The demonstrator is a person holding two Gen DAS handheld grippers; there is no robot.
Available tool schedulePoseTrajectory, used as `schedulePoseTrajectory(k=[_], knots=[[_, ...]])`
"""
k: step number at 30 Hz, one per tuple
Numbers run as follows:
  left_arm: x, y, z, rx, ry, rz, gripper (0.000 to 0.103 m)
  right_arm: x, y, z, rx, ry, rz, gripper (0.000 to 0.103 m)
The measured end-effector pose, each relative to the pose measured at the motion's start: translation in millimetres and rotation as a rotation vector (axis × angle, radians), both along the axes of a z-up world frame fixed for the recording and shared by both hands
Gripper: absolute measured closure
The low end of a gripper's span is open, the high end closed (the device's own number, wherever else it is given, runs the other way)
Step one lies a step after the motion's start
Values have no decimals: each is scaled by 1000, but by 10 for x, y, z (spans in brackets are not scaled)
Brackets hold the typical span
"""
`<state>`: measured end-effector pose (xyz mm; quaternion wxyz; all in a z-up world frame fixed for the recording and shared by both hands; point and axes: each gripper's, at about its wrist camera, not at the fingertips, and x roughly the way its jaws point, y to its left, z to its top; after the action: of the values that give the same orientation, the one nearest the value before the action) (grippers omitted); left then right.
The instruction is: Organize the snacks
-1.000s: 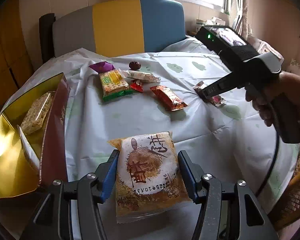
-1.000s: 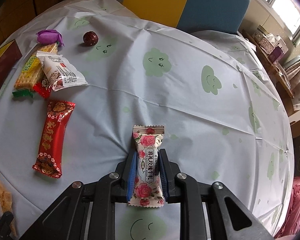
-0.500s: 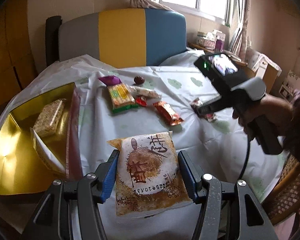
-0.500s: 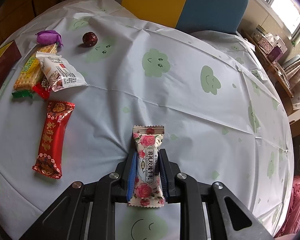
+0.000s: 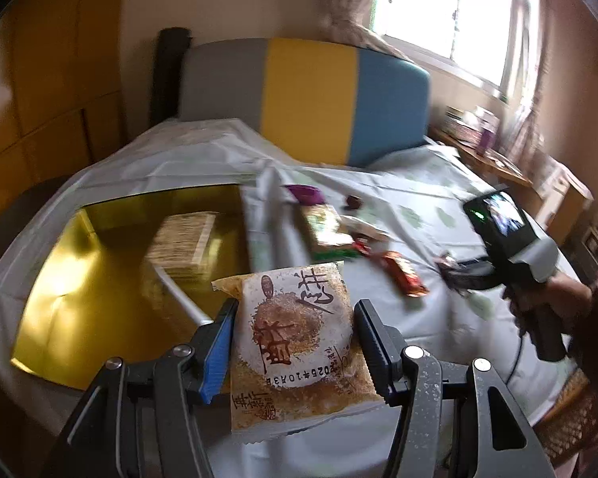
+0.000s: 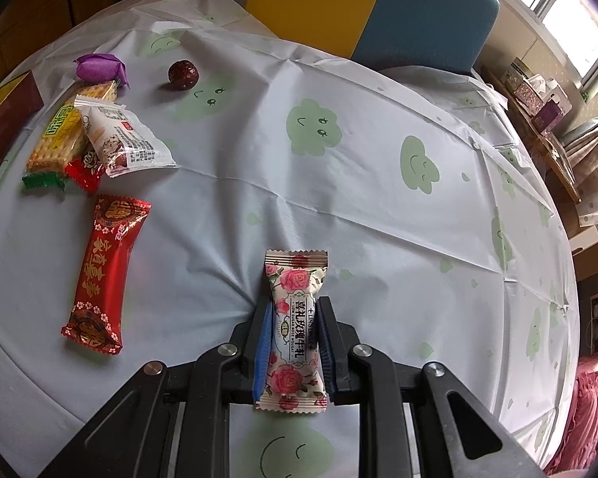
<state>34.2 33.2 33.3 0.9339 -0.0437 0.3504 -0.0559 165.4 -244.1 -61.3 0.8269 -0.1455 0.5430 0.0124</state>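
Observation:
My left gripper (image 5: 293, 318) is shut on a brown-and-white pastry packet (image 5: 295, 338), held up in the air beside the gold box (image 5: 79, 286). A wrapped cracker bar (image 5: 183, 239) lies inside that box. Low over the tablecloth, my right gripper (image 6: 293, 318) is shut on a rose-patterned nougat bar (image 6: 295, 318). In the left wrist view the right gripper (image 5: 464, 269) shows at the right, in a person's hand (image 5: 554, 298). Loose on the cloth lie a long red packet (image 6: 103, 271), a yellow cracker pack (image 6: 65, 131), a white packet (image 6: 119, 135), a purple sweet (image 6: 99, 67) and a dark red ball (image 6: 183, 73).
A white tablecloth (image 6: 378, 199) with green smiley clouds covers the round table. A grey, yellow and blue chair back (image 5: 311, 99) stands behind it. A shelf with tissue boxes (image 6: 538, 91) is at the far right under the window. A wicker chair (image 5: 574, 422) sits at the lower right.
The left gripper has risen and swung left with the pastry packet, so the gold box now lies just ahead of it. The right gripper and its nougat bar have stayed put.

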Motion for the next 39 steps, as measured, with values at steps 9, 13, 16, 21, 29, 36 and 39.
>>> schedulePoseTrajectory(k=[9,13,16,21,29,36,39], knots=[[-11,678,17,-25,15,185,44,3,3,-2,-13,-3,5,81],[-31,1016,-1,-40,27,285,44,-9,21,1,-19,-4,6,81],[-26,1256,-36,-47,42,355,44,-19,37,1,-28,-6,9,81],[83,1346,-177,-48,88,381,44,-34,58,0,-39,-9,13,81],[230,1021,-399,-3,142,323,44,-40,62,0,-51,-10,17,81],[245,950,-464,20,143,312,44,-39,61,0,-51,-11,17,81],[269,974,-496,18,150,318,44,-41,64,-2,-54,-13,18,81]])
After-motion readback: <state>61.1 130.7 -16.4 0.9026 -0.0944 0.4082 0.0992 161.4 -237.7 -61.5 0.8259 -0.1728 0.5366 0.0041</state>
